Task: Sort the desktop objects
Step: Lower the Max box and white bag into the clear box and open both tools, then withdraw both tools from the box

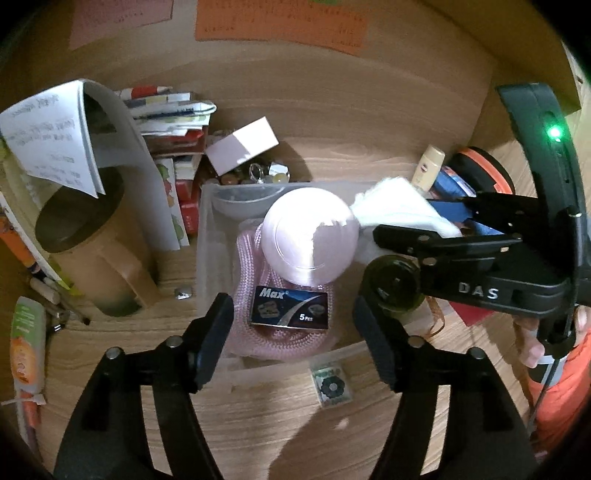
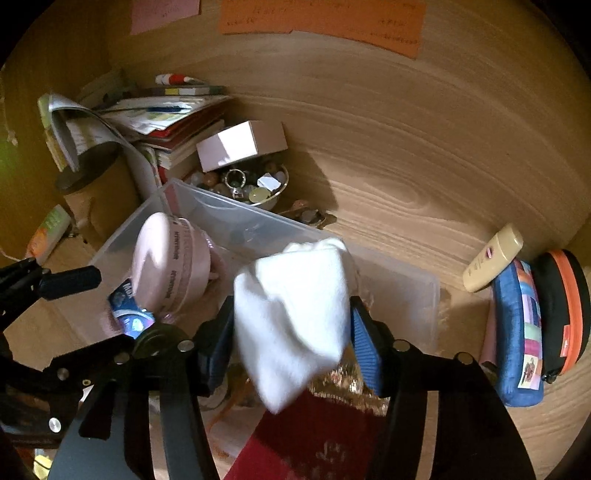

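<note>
Over the clear bin point(image 1: 207, 236), left tongs point(image 1: 293, 339) parted, empty — right tongs point(image 2: 291, 328) clasping a white cloth point(image 2: 295, 310).

hidden: pink rope point(image 1: 280, 343) partly under box | blurred: orange notes' point(image 2: 321, 18) writing, perhaps text

Black left gripper point(image 1: 293, 334), black "DAS"-marked right gripper point(image 2: 291, 332), orange sleeve point(image 1: 565, 387).

A light wooden tabletop point(image 1: 369, 424) meets a wood-grain back wall point(image 2: 388, 129) at the far side; orange paper point(image 1: 280, 22) and pink paper point(image 2: 164, 13) hang there, dimly lit.
</note>
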Action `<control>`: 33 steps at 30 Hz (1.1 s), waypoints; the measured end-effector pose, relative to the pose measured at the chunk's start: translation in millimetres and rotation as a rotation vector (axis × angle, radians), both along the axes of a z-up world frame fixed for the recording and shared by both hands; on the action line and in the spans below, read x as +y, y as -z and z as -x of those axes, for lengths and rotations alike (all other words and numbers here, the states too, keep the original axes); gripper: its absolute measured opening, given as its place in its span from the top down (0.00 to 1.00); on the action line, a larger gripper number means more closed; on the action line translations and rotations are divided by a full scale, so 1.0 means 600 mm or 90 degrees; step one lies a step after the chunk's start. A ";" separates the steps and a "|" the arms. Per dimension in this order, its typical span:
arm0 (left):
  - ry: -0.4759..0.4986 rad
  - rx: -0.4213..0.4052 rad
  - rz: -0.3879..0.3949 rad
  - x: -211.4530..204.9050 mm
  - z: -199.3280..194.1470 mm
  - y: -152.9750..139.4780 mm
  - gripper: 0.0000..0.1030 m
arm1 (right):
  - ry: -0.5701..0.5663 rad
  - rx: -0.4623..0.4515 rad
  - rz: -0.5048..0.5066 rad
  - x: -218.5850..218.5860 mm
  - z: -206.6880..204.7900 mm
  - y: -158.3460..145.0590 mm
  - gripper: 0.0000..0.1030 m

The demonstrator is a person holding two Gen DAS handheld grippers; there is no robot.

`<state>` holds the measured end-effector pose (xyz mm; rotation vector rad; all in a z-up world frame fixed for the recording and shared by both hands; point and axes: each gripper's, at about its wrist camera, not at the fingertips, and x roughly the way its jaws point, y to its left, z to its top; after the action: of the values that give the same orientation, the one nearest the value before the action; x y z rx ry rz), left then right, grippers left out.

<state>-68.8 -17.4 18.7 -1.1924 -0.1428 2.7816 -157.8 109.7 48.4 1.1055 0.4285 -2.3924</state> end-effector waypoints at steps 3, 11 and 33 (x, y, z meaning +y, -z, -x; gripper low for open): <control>-0.005 0.005 0.000 0.000 -0.005 -0.006 0.32 | -0.003 0.017 0.009 0.008 -0.017 -0.017 0.46; -0.023 0.021 -0.004 -0.006 -0.028 -0.024 0.28 | -0.011 0.086 0.030 0.024 -0.076 -0.061 0.35; -0.012 -0.049 0.030 0.006 -0.087 0.037 0.12 | -0.047 0.065 0.073 0.078 -0.202 -0.010 0.21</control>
<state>-16.6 -13.6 -3.4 -1.3178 -0.0967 2.7709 -36.7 156.4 54.2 0.9048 0.3557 -2.3836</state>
